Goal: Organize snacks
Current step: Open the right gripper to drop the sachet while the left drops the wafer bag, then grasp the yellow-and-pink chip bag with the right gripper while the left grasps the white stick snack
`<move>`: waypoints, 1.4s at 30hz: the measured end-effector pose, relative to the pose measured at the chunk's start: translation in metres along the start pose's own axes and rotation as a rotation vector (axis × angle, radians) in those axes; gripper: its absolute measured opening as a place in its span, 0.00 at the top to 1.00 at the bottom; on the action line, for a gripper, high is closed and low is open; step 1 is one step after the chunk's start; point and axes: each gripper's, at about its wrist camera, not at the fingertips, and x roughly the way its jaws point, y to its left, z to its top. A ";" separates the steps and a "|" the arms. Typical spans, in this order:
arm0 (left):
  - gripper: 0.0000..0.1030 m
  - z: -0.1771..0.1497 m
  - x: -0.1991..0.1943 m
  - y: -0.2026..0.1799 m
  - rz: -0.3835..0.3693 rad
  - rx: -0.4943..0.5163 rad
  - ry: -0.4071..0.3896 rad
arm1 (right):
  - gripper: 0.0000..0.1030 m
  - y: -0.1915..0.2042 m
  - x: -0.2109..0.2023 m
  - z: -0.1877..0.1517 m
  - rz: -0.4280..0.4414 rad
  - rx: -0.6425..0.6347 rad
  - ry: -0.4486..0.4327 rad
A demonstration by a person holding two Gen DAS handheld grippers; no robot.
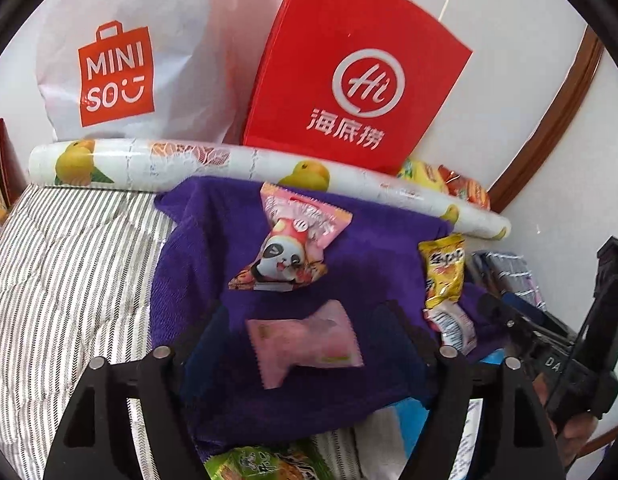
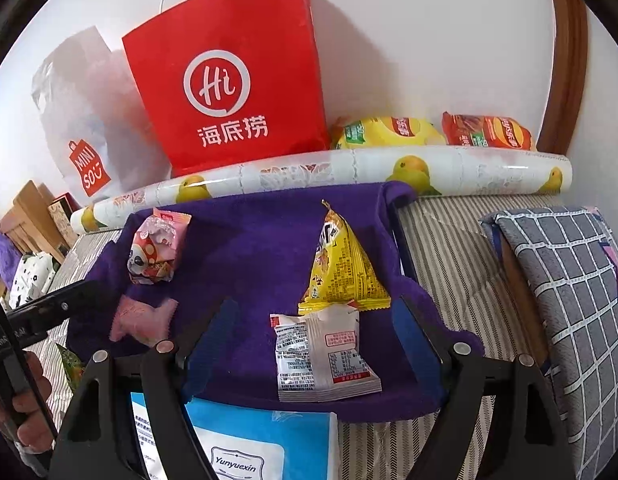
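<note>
The left gripper (image 1: pixel 305 344) jaws stand apart, with the pale pink snack packet (image 1: pixel 305 344) lying flat between them on the purple towel (image 1: pixel 373 240), pads clear of it. The right gripper (image 2: pixel 313 352) jaws also stand apart, astride the white snack packet (image 2: pixel 325 356). The yellow snack packet (image 2: pixel 341 268) lies just beyond them.

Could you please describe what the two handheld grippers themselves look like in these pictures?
Both are matte black plastic. The left gripper and right gripper each have two broad, wedge-shaped arms with triangular cut-outs and round silver pivot pins, ending in flat dark fingers. Seen from the left wrist, the right one's black body carries faint white lettering. No cables or sleeves show.
</note>
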 end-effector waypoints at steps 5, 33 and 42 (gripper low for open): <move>0.22 -0.001 -0.001 -0.003 -0.029 -0.006 0.006 | 0.21 0.002 -0.008 0.001 -0.009 -0.010 -0.050; 0.23 -0.028 -0.104 -0.035 -0.043 0.121 -0.098 | 0.24 0.049 -0.144 -0.095 -0.001 -0.056 -0.079; 0.22 -0.068 -0.136 0.010 0.015 0.037 -0.051 | 0.22 0.082 -0.138 -0.142 0.208 -0.050 0.037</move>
